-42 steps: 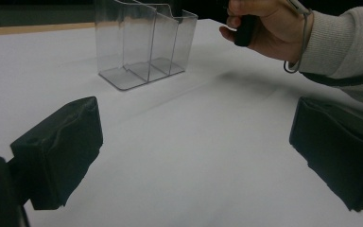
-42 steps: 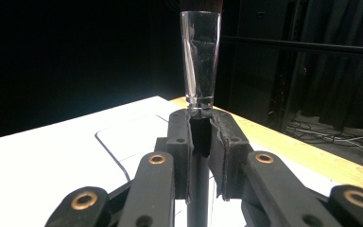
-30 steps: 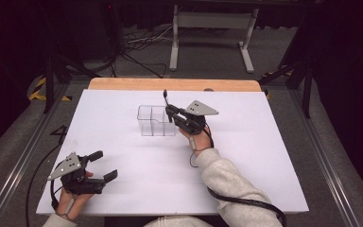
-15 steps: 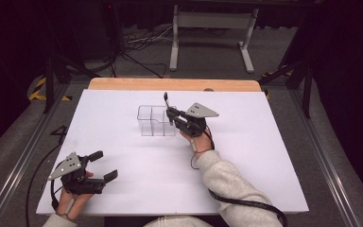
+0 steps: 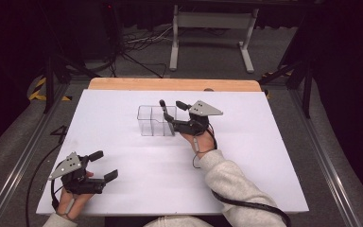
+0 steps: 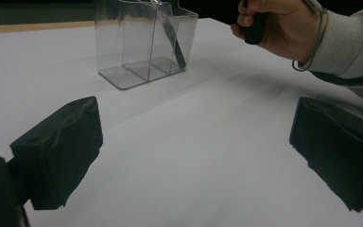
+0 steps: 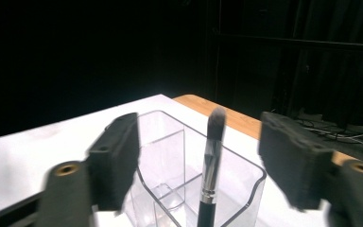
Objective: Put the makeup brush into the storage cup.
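A clear plastic organizer (image 5: pixel 150 121) with several compartments stands on the white table, right of its middle. A dark makeup brush (image 5: pixel 163 107) stands tilted in the right-hand compartment, bristles up. My right gripper (image 5: pixel 174 113) is at the organizer's right side, open. In the right gripper view the brush (image 7: pixel 210 163) rises from the organizer (image 7: pixel 165 156) between the two spread jaws and touches neither. My left gripper (image 5: pixel 103 165) rests open near the front left corner with nothing in it. The left gripper view looks across bare table to the organizer (image 6: pixel 137 42) and brush (image 6: pixel 175 45).
A wooden strip (image 5: pixel 170 84) runs along the table's far edge. Beyond it are a metal stand (image 5: pixel 210 28) and cables on the floor. The person's right hand (image 6: pixel 283 28) and grey sleeve (image 5: pixel 236 184) lie over the table's right half.
The brush stands slightly lower in the organizer, and the right gripper's jaws look wider apart around it. The left gripper has not moved.
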